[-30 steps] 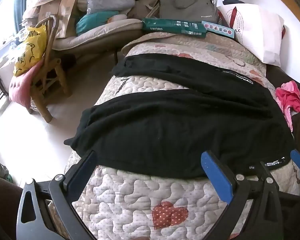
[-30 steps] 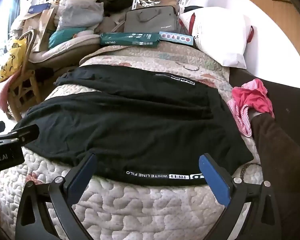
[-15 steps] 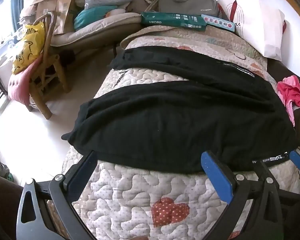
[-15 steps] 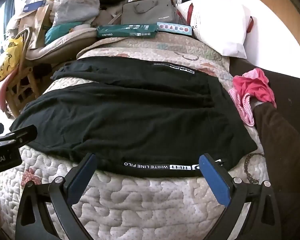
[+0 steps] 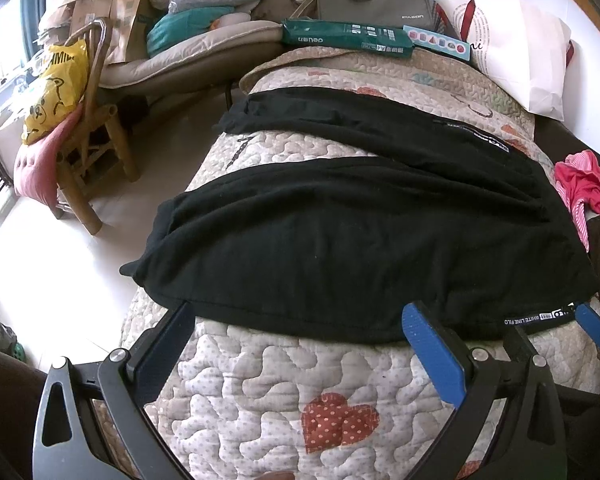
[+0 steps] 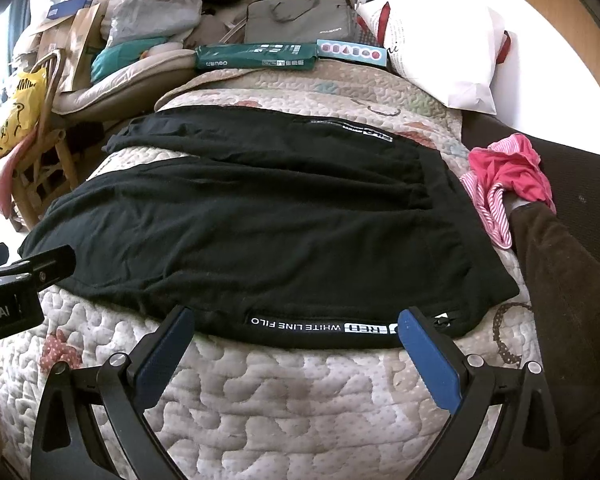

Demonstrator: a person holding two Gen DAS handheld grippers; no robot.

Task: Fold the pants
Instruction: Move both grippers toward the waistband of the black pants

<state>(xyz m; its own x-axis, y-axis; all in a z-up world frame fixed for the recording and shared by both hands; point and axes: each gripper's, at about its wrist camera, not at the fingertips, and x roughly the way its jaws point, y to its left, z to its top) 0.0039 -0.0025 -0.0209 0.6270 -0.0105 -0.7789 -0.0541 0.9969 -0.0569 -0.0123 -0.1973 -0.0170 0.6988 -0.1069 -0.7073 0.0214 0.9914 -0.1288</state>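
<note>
Black pants point(image 5: 360, 232) lie spread across a quilted bed point(image 5: 268, 384), legs running to the left, waist at the right. They also show in the right wrist view point(image 6: 260, 232), with a white-lettered stripe point(image 6: 324, 327) along the near edge. My left gripper point(image 5: 300, 320) is open and empty, its fingertips at the near edge of the near leg. My right gripper point(image 6: 296, 320) is open and empty, its fingertips at the near edge by the lettered stripe. The right gripper's blue finger point(image 5: 592, 326) shows at the right of the left wrist view.
A pink cloth point(image 6: 504, 180) lies at the bed's right side. A white pillow point(image 6: 440, 48), a green box point(image 6: 256, 58) and a grey bag point(image 6: 300, 16) sit at the far end. A wooden chair point(image 5: 88, 152) with a yellow bag stands left on the floor.
Both grippers have moved forward, closer to the near edge of the pants. Both stay open. The pants have not moved.
</note>
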